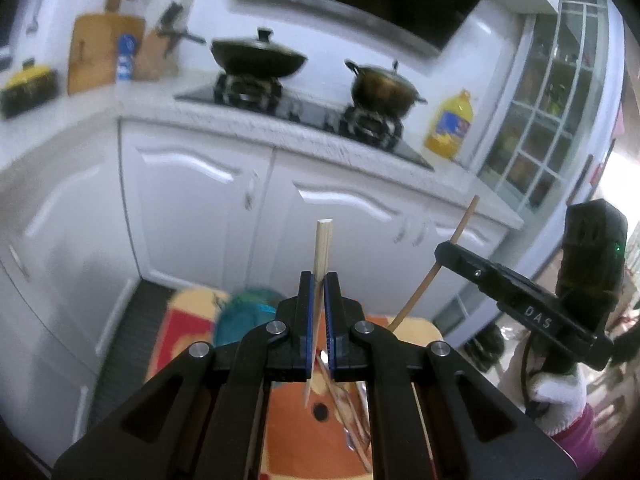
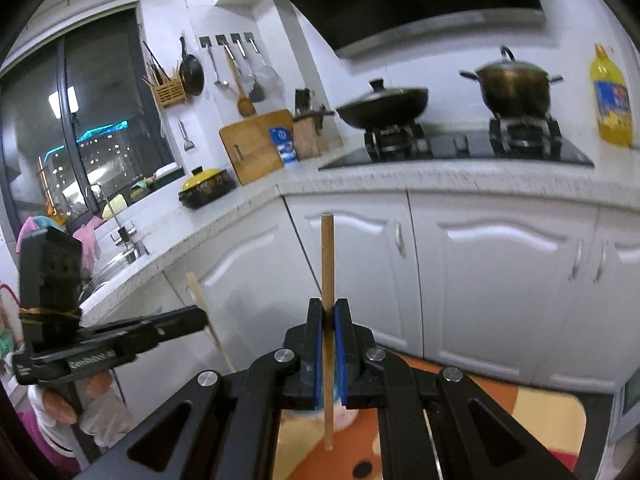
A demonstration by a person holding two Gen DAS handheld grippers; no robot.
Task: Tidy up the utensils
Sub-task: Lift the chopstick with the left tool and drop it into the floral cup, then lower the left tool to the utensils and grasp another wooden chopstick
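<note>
My left gripper [image 1: 319,278] is shut on a pale wooden chopstick [image 1: 323,248] that stands nearly upright between the blue pads. My right gripper [image 2: 329,305] is shut on a darker brown chopstick [image 2: 327,256], also upright. Each gripper shows in the other's view. The right gripper [image 1: 440,251] is at the right with its brown chopstick [image 1: 464,220] tilted. The left gripper [image 2: 202,316] is at the left with the pale chopstick [image 2: 196,288]. Both are held high above an orange patterned surface [image 1: 296,440], where several more utensils [image 1: 348,408] lie in a loose pile.
White cabinets [image 2: 500,280] and a speckled counter [image 2: 440,180] lie ahead, with a wok [image 2: 384,108], a pot [image 2: 512,84] and an oil bottle [image 2: 610,100] on it. A wooden utensil holder [image 2: 170,92] hangs on the wall. A teal object [image 1: 248,312] sits below the left gripper.
</note>
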